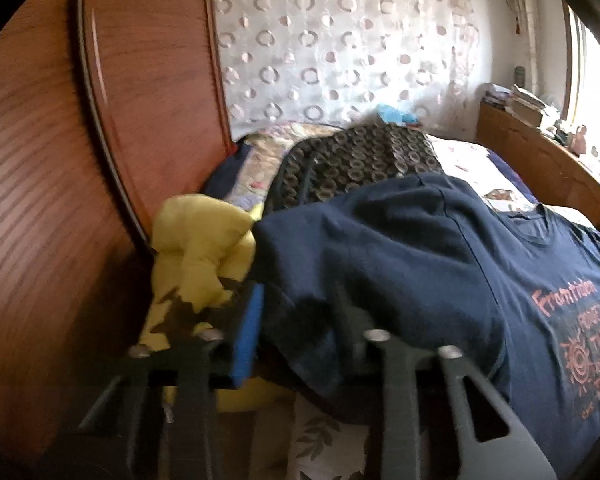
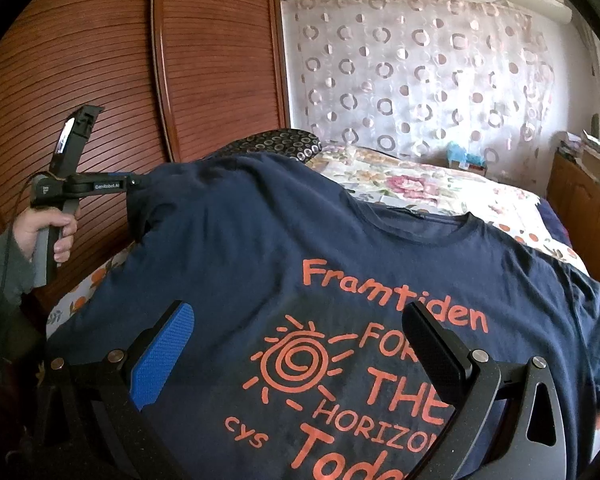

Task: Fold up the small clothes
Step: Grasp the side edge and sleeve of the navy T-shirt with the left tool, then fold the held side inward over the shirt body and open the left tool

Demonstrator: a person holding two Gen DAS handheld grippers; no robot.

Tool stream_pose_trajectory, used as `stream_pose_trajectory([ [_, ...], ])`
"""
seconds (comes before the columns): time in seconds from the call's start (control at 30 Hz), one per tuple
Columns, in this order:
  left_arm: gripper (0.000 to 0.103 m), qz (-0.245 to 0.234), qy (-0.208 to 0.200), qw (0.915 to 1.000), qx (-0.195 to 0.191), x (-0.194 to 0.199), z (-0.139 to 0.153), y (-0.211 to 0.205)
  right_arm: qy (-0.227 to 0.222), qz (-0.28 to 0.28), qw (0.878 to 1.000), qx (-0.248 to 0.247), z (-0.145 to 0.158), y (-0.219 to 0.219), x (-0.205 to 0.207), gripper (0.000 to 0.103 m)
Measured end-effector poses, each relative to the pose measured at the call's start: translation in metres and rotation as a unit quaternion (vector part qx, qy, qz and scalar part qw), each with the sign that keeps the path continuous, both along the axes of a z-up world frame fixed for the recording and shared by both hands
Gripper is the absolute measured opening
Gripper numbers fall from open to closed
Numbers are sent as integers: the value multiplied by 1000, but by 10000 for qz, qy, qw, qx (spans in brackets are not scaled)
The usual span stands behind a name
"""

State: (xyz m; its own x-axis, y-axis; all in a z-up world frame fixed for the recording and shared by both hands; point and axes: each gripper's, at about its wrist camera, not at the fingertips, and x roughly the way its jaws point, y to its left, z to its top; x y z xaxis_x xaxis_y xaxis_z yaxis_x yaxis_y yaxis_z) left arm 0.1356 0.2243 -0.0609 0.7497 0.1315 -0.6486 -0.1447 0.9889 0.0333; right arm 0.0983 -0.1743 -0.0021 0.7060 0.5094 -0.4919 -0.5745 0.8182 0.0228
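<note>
The navy T-shirt (image 2: 260, 264) lies print-up on the bed (image 2: 440, 188), spread under and ahead of the right tongs (image 2: 300, 344), which gape wide and hold nothing. The left tongs (image 2: 138, 184), off to their left, look pinched on the sleeve edge, though blur hides the pads. Light, limp cotton: it will sag and crease, so take it at seams and hems
</note>
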Motion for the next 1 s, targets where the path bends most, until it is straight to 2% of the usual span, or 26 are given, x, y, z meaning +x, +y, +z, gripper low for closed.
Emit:
stream_pose_trajectory([
  [0.03,9,-1,16,10000,-49,0,-2,2,-7,-10,10000,0,0,1,0,103],
  [0.1,6,-92,-72,9998,-147,-6,0,3,-28,-32,10000,3,0,5,0,103],
  [0.23,5,-156,-241,9996,-60,-14,11,-4,-61,-60,10000,2,0,8,0,103],
  [0.4,5,-361,-604,9975,64,-22,42,-25,-43,-91,9999,27,-2,5,0,103],
  [0.63,4,-1058,-958,9898,2,-22,87,-77,-38,-244,9996,127,2,-10,3,103],
  [0.77,4,-1499,-927,9843,-3,-7,98,-114,-45,-379,9991,195,3,-17,3,103],
  [0.93,5,-1788,-652,9817,5,14,92,-145,-38,-537,9983,230,1,-19,1,103],
  [1.0,9,-1873,-557,9807,-56,17,87,-151,-15,-582,9980,227,-1,-18,0,103],
])
